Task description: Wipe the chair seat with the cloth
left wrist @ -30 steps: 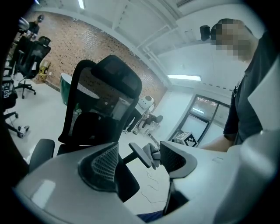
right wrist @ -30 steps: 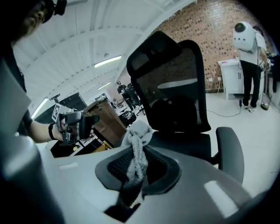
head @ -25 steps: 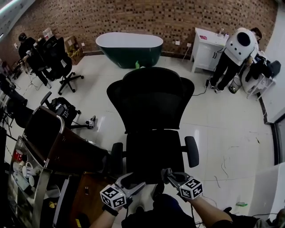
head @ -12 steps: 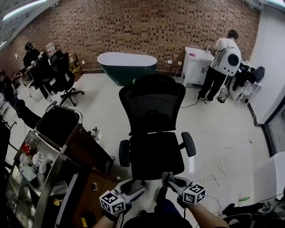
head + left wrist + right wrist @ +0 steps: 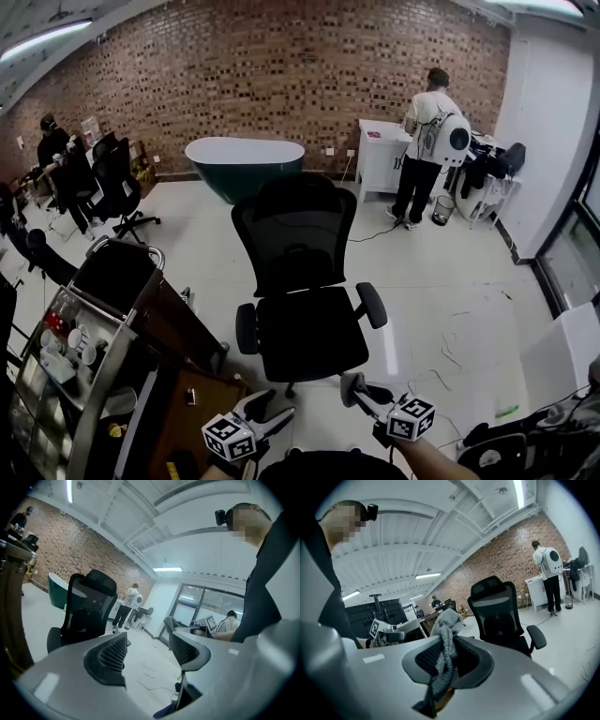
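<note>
A black mesh-backed office chair (image 5: pixel 305 272) stands on pale glossy floor, its backrest toward a dark green bathtub with a white rim (image 5: pixel 244 161) against a brick wall (image 5: pixel 281 75). Its black padded seat (image 5: pixel 309 333) has its front edge toward the person, with an armrest on each side. At the chair's left, close to that armrest, is a brown and metal cart carrying white cups (image 5: pixel 94 319). Farther left are more black office chairs (image 5: pixel 117 183). Behind the chair to its right, a person in a white top (image 5: pixel 427 127) stands at a white cabinet (image 5: pixel 380 145). Thin cables (image 5: pixel 450 352) trail over the floor at the chair's right.

Both tools hang in front of the seat, apart from it. The left gripper (image 5: pixel 146 641) has its jaws spread with only floor showing between them. The right gripper (image 5: pixel 451 641) is clamped on a grey fluffy cloth (image 5: pixel 447 620), which runs lengthwise along the jaws, bunched beyond the tips, with a twisted strand trailing back. The only print that can be made out is the black-and-white square pattern on each gripper's cube.
</note>
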Tool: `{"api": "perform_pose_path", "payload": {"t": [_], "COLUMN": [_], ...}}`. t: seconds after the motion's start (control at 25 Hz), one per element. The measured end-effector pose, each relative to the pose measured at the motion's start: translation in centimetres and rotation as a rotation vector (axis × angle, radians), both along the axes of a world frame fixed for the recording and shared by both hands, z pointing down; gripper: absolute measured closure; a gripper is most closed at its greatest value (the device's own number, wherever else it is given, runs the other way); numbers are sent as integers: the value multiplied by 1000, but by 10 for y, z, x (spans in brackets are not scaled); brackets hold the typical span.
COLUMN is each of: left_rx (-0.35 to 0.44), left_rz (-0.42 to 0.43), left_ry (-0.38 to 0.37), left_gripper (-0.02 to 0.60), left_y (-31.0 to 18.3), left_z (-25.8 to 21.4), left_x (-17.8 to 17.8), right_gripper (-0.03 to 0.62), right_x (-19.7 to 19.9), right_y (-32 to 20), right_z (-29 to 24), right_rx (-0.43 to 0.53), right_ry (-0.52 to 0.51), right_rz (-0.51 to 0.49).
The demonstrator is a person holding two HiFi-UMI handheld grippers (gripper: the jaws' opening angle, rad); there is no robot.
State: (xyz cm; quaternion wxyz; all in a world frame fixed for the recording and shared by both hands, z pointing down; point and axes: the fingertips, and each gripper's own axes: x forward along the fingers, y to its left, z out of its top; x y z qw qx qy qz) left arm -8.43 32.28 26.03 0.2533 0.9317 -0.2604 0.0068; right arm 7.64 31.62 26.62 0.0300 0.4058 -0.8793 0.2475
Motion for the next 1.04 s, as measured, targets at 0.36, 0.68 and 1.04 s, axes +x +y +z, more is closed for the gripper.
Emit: {"api": "perform_pose_path", "payload": {"t": [0.36, 0.68, 1.04], "left_rx": [4, 20, 27], "left_rz": [-53, -93, -124], "left_ry": [23, 27, 20], "left_gripper": [259, 262, 267], "left_y": [11, 23, 39], "left_z": [-16, -26, -28], "left_x": [56, 76, 84], "right_gripper": [545, 545, 545], "right_x": [31, 51, 62], "right_y": [18, 20, 35], "right_z": [-30, -37, -49], "right_rx": [52, 62, 91], "right_ry": [-5, -21, -27], "right_rz": [-81, -137, -164]}}
